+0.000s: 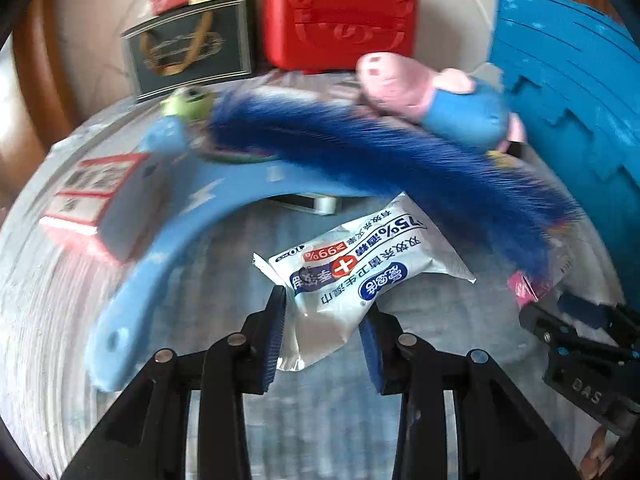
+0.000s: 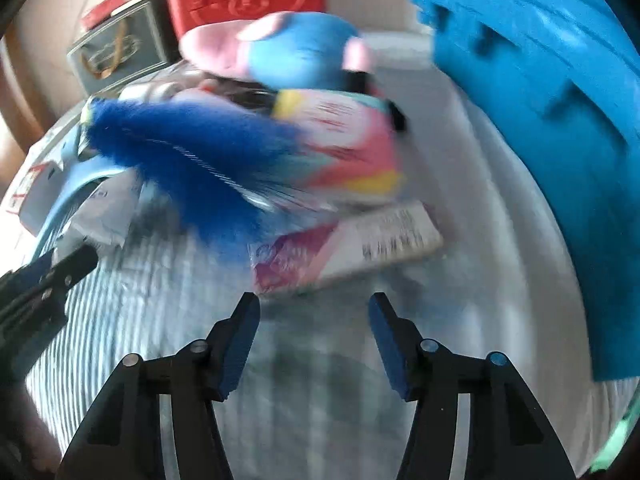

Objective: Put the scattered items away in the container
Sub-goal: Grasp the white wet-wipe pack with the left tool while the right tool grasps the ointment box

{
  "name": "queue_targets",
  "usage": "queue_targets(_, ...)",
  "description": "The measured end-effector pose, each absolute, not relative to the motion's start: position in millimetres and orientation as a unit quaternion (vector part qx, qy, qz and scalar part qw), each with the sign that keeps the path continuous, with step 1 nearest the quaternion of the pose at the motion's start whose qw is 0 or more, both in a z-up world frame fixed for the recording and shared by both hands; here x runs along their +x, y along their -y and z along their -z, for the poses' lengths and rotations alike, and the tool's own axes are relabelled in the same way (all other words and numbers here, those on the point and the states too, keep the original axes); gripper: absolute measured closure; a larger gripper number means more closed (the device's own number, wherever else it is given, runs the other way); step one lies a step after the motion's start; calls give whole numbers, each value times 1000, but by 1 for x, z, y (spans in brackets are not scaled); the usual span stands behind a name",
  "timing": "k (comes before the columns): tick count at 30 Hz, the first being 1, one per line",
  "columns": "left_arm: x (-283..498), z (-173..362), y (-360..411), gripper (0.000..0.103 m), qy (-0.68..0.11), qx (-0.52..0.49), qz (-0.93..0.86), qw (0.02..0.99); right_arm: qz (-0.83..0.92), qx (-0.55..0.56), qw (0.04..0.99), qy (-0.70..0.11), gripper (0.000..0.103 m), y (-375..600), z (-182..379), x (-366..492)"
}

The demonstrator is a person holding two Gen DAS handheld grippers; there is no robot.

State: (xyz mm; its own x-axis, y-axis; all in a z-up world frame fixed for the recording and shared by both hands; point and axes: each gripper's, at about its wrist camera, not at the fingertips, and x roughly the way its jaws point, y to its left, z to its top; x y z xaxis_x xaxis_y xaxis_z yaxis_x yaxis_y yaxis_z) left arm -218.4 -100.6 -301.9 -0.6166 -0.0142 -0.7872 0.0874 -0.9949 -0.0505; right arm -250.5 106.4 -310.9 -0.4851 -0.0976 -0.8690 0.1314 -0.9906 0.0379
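The big blue ribbed plastic container (image 1: 568, 92) stands at the right edge of the striped cloth-covered table (image 1: 48, 320), close to the heap, probably so that each item needs only a short carry. In the right wrist view its stepped wall (image 2: 540, 100) fills the whole right side, so that hand sits nearest to it.

Next in size, a long shaggy dark-blue furry piece (image 1: 380, 152) lies diagonally over the pile, its lower end resting on a pink patterned packet (image 2: 352, 148) that only the right wrist view shows properly. A light-blue curved plastic band with a lightning mark (image 1: 168, 236) arches under it. A pink-and-blue plush pig toy (image 1: 432, 96) sits on top at the back.

Behind the heap, well apart from the work, stand a red plastic case (image 1: 340, 20) and a dark green gift bag with gold handles (image 1: 188, 48).

The white foil wet-wipes sachet (image 1: 352, 264) is sharp only in the left wrist view: the left gripper (image 1: 324, 336) has its jaws apart with the sachet's near end between them, seemingly about to close. The right gripper (image 2: 314, 340), jaws also apart and holding nothing, faces a flat pink-and-white carton with a barcode (image 2: 352, 244), which the left view barely shows.

Nothing appears to be in the container yet, though its inside is hidden.
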Motion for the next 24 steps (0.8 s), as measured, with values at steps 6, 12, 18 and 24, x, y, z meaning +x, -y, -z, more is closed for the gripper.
queue_targets(6,-224,303,68,69,-31,439,898,3,871,484,84,-11,18,-141,291,-231)
queue_targets(12,-235,307,58,69,-44,439,897,8,876,478,68,4,38,-146,287,-252)
queue_targets(18,-262,313,18,69,-23,436,898,-52,877,478,-21,-44,38,-153,298,-257)
queue_targets(24,-233,314,-7,71,-20,466,872,-151,872,489,24,-15,38,-158,312,-275)
